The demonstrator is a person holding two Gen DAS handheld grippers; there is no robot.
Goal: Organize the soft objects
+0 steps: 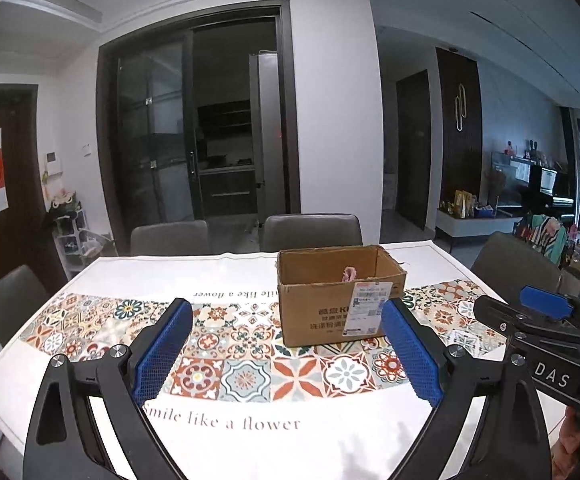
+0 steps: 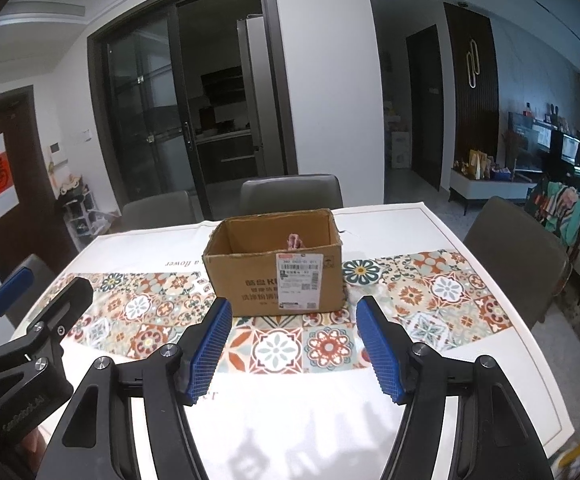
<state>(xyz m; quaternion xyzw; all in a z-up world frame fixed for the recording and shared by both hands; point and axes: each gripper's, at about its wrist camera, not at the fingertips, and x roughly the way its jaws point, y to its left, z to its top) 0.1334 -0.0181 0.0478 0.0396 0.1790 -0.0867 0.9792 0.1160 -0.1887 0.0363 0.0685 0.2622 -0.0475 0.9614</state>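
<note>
Both tongs [image 1: 285, 316] [image 2: 292, 314] gape before box [image 2: 277, 276].

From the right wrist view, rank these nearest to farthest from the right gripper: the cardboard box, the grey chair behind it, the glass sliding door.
1. Brown cardboard box, on the patterned tablecloth straight ahead of the right gripper.
2. Grey chair, behind the table's far edge.
3. Dark-framed glass sliding door, back left, on the far wall.

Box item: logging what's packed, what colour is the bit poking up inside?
Pink; the item shows best in the right wrist view, inside the box.
</note>
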